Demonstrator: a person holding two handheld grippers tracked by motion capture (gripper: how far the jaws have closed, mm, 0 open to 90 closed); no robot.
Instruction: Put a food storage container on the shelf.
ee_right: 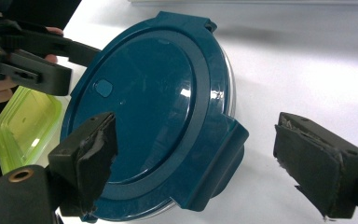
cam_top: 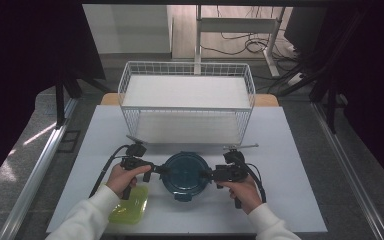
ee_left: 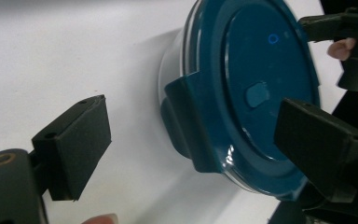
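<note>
Tongs flank the round teal container (cam_top: 183,173) from both sides: we see the left gripper (cam_top: 156,170) at its left edge and the right gripper (cam_top: 207,175) at its right edge, with the container lying directly between them on the white table (cam_top: 290,165).

In the left gripper view, our jaws stand wide apart, and one of the lid's side clips (ee_left: 186,123) sits in the gap between them, touching neither pad; one jaw lies over the lid's surface, the other over bare table. In the right gripper view we find the same arrangement mirrored: the jaws are spread, the opposite clip (ee_right: 216,161) sits between them, and the near pad overlaps the lid while the far pad hangs over the table.

Just beside the left gripper, under the person's left hand (cam_top: 122,177), lies a yellow-green container (cam_top: 130,207). Beyond both tongs stands a white wire basket (cam_top: 187,102).
</note>
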